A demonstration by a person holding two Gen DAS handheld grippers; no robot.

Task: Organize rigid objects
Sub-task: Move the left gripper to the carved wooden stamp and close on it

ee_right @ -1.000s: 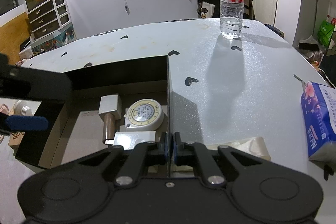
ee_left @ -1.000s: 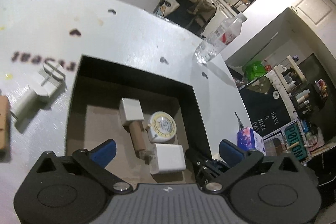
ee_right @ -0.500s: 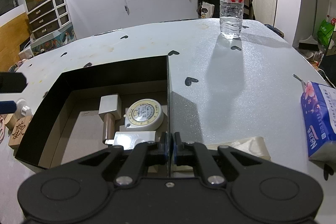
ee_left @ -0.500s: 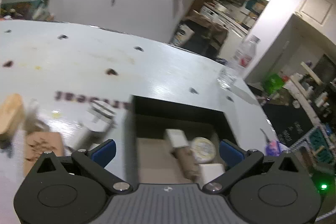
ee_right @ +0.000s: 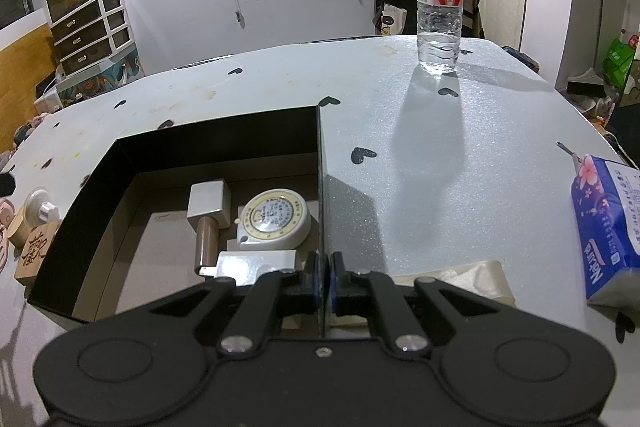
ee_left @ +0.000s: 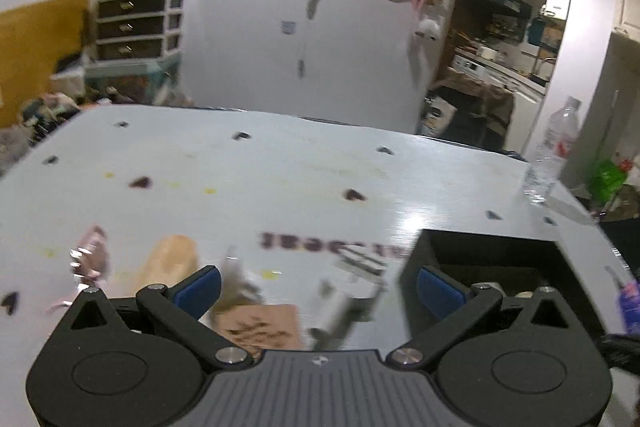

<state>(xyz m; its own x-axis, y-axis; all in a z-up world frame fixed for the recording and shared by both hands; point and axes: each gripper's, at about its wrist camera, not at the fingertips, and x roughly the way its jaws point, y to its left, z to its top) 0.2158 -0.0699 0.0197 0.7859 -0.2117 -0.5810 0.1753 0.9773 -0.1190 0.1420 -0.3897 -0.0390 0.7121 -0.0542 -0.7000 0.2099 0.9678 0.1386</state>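
Left wrist view first: picking the next thing for the box

Left wrist view is blurry. The left gripper [ee_left: 318,291] has its blue fingers wide apart and holds nothing. It hangs over loose things on the white table [ee_left: 280,179]: a wooden block [ee_left: 262,327] with carved marks, a white plug [ee_left: 340,303] and a tan piece [ee_left: 172,263]. The black box [ee_left: 488,255] sits off to the right.

Right wrist view is sharp. The right gripper [ee_right: 325,277] pinches the thin right wall of the box [ee_right: 321,187], maybe to keep it steady. Inside lie a round tape measure [ee_right: 274,221], a small hammer-shaped piece [ee_right: 208,217] and a white charger [ee_right: 256,265]. A water bottle [ee_right: 439,3] stands far back.

To do it well, I think, go down slowly, straddle one thing, and squeeze its middle.
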